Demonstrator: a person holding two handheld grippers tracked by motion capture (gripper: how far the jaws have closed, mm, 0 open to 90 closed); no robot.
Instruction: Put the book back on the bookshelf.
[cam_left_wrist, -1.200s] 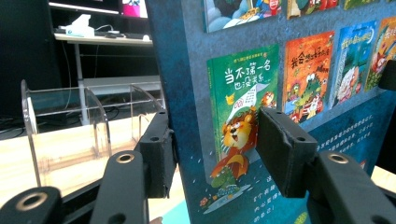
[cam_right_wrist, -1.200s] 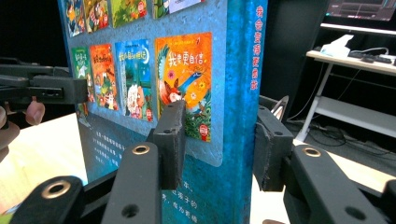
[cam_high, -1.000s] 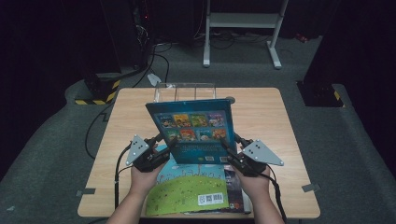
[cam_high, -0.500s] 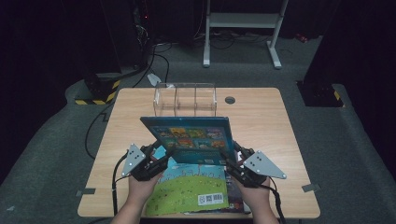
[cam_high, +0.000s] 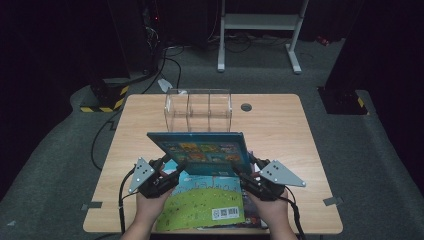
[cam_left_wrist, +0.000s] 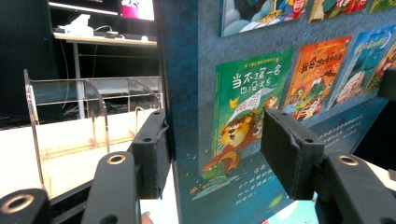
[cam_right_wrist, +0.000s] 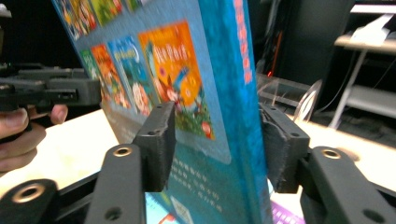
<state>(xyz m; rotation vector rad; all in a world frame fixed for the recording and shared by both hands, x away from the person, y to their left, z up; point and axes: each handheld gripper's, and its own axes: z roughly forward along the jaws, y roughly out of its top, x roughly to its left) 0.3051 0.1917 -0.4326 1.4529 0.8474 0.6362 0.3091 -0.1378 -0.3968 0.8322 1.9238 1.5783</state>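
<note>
Both claws have just been opening, the left gripper (cam_left_wrist: 210, 154) and right gripper (cam_right_wrist: 217, 144) straddling opposite ends of the blue book (cam_high: 202, 152) without pinching it, its long axis running between the hands, tilted over the green book (cam_high: 200, 205), clear rack (cam_high: 198, 110) beyond.

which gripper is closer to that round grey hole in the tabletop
The right. The right gripper sits nearer the grey hole, almost straight behind it toward the person; the left gripper is off to the left, across the blue book.
</note>
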